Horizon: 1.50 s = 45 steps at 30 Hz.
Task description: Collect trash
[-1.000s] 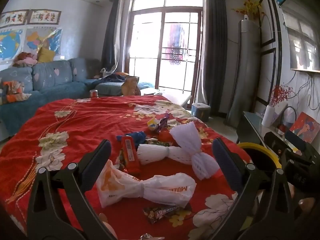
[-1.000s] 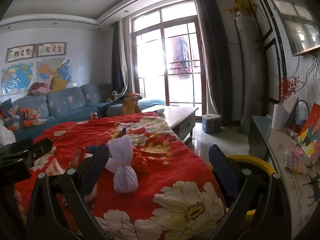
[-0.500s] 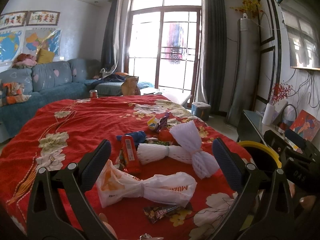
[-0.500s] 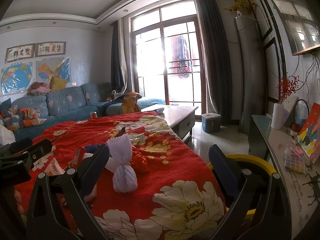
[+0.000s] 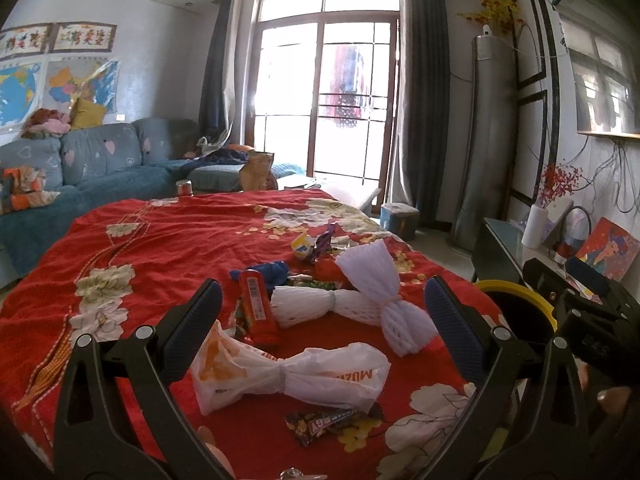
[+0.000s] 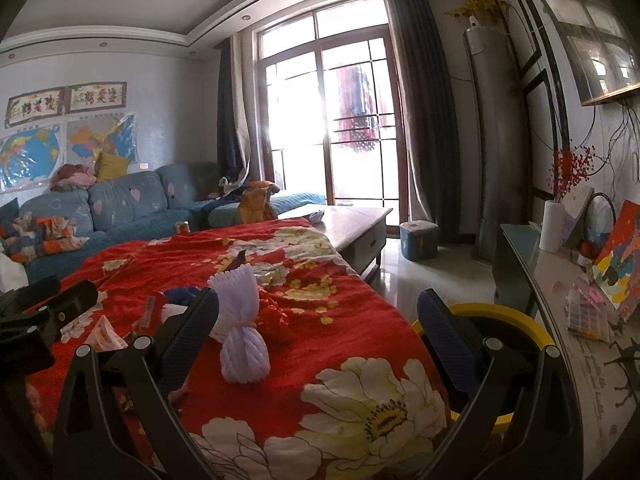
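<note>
Trash lies scattered on the red flowered cloth (image 5: 160,248): a knotted white plastic bag (image 5: 288,372), two tied white foam nets (image 5: 372,296), a red snack packet (image 5: 258,306), a brown candy wrapper (image 5: 324,420) and small wrappers (image 5: 312,244) farther back. My left gripper (image 5: 324,320) hangs open above the bag, holding nothing. In the right wrist view one foam net (image 6: 240,324) stands beside a red crumpled wrapper (image 6: 274,316). My right gripper (image 6: 320,332) is open and empty over the cloth's right edge. A yellow-rimmed black bin (image 6: 500,316) sits just right of the table.
A blue sofa (image 5: 100,160) runs along the left wall. Behind the cloth a low wooden table (image 6: 352,224) and a small blue stool (image 6: 418,238) stand before the glass doors. A glass shelf (image 6: 560,300) with a white vase and pictures lines the right wall.
</note>
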{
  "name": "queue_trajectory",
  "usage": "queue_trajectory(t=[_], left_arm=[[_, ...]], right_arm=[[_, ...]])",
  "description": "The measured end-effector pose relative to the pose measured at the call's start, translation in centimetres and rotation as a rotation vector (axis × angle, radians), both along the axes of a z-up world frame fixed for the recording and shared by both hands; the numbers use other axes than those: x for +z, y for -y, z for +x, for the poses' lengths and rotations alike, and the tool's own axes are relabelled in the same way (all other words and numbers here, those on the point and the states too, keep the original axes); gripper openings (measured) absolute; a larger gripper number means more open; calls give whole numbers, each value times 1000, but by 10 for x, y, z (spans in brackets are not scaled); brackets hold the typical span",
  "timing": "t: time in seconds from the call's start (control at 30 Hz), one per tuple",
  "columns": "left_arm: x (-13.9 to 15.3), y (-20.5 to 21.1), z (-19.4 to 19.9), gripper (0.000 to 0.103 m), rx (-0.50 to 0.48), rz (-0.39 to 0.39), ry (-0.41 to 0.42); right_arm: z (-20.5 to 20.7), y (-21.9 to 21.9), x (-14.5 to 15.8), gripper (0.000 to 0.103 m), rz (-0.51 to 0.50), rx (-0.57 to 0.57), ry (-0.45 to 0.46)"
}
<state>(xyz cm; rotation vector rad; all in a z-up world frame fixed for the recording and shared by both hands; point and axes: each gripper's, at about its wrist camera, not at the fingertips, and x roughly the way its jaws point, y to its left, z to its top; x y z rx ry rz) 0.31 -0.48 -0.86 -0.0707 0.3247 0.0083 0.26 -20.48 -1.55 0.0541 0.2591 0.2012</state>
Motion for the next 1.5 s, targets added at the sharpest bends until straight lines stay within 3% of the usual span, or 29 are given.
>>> queue_trajectory(t=[0.87, 1.13, 1.5], left_arm=[[-4, -1, 4, 93, -41, -2, -31], [-3, -20, 12, 93, -15, -23, -66], [-13, -72, 26, 93, 90, -65, -169]], right_arm=[[5, -1, -2, 97, -3, 13, -35], [21, -19, -4, 97, -31, 115, -115], [23, -73, -6, 97, -123, 389, -187]])
